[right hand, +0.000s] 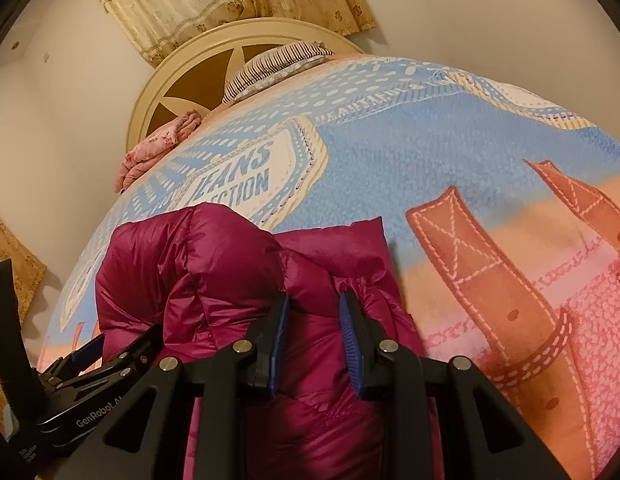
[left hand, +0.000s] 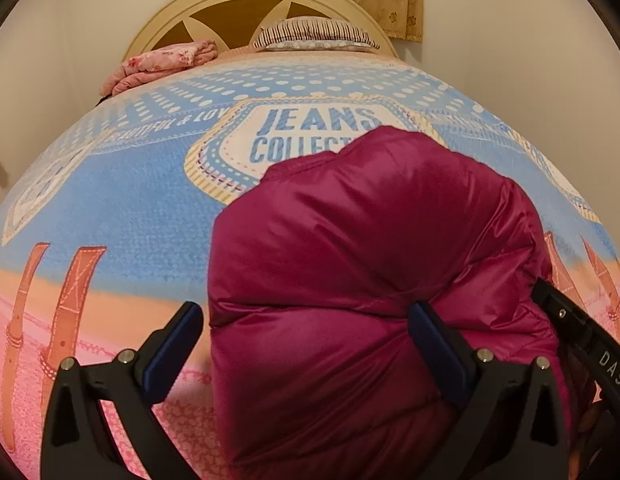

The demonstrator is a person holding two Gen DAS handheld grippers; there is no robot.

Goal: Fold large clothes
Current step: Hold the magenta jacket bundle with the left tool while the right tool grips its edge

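Note:
A magenta puffer jacket [left hand: 362, 256] lies bunched on the bed, near its foot; it also shows in the right wrist view [right hand: 213, 264]. My left gripper [left hand: 305, 320] is open wide, its fingers astride the jacket's near bulge. My right gripper [right hand: 314, 308] is narrowly open with a fold of jacket fabric between its blue pads [right hand: 352, 344]; whether the pads press the fabric is unclear. The left gripper [right hand: 89, 350] shows at lower left in the right wrist view, and part of the right gripper [left hand: 578, 332] shows at the right edge of the left wrist view.
The bedspread [left hand: 149, 208] is blue and pink with a "JEANS COLLECTION" print. A folded pink blanket [left hand: 161, 64] and a striped pillow [left hand: 314, 34] lie by the cream headboard [left hand: 229, 4]. Curtains [right hand: 197, 4] hang behind. Walls flank the bed.

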